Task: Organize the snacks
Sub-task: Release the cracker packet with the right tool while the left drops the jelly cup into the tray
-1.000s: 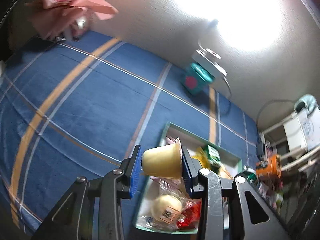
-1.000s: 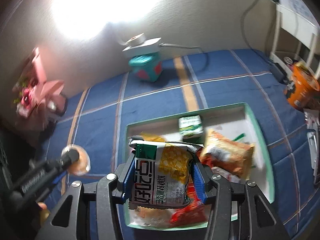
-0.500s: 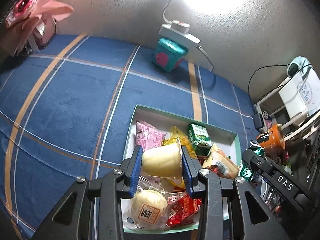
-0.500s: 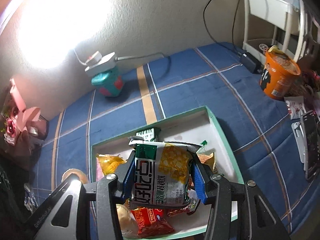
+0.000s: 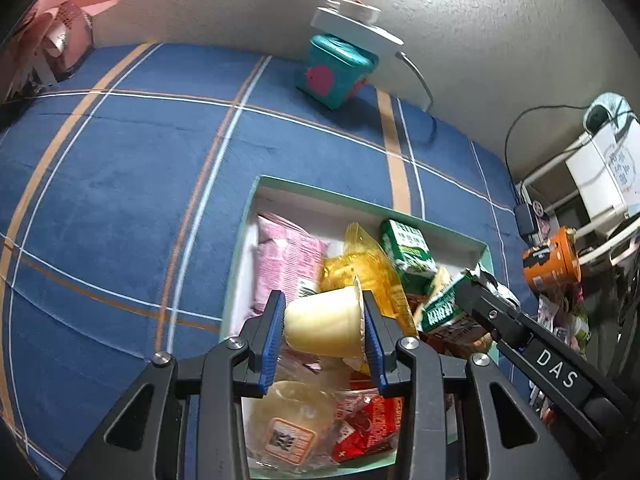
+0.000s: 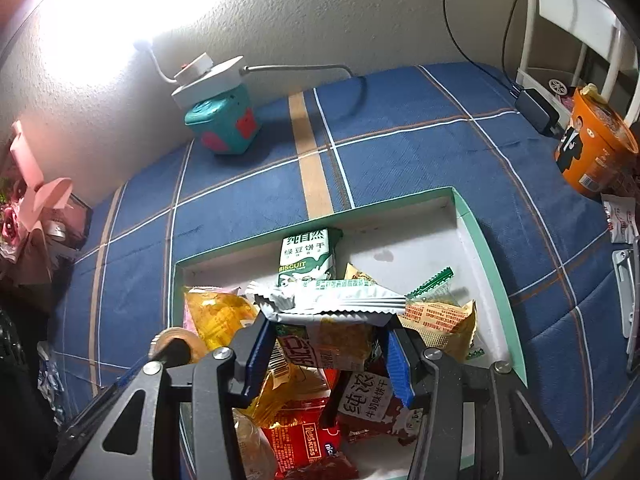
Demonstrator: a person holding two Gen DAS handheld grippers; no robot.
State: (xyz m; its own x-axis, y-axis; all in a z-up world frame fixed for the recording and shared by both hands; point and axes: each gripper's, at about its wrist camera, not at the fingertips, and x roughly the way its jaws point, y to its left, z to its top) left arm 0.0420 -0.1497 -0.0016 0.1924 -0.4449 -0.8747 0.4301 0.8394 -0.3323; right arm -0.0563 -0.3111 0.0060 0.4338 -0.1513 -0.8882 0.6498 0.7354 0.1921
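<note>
Left gripper (image 5: 323, 334) fingers pinch a pale yellow pudding cup (image 5: 322, 326) lying sideways between the blue pads, narrow gap, pads tight on both of its ends. Right gripper (image 6: 326, 354) fingers are spread about halfway and clamp a corn snack bag (image 6: 326, 330) by its sides, crimped top edge sticking out past the tips. Both payloads hang over the green-rimmed box (image 6: 478, 240), above the snacks already in it. Directly under the grippers: red packet (image 6: 302, 438), round bun in clear wrap (image 5: 290, 426), brown-red biscuit pack (image 6: 370, 410). Further in: yellow bag (image 5: 366, 270), pink pack (image 5: 288, 262), orange-tan packet (image 6: 444, 318), green biscuit carton (image 6: 306, 258) against the far wall of the box. Box sits on a blue plaid cloth (image 5: 120, 184). Beyond it: teal cube (image 6: 222, 126) with a white lamp base on top by the wall, orange noodle cup (image 6: 592, 152) off to the right.
</note>
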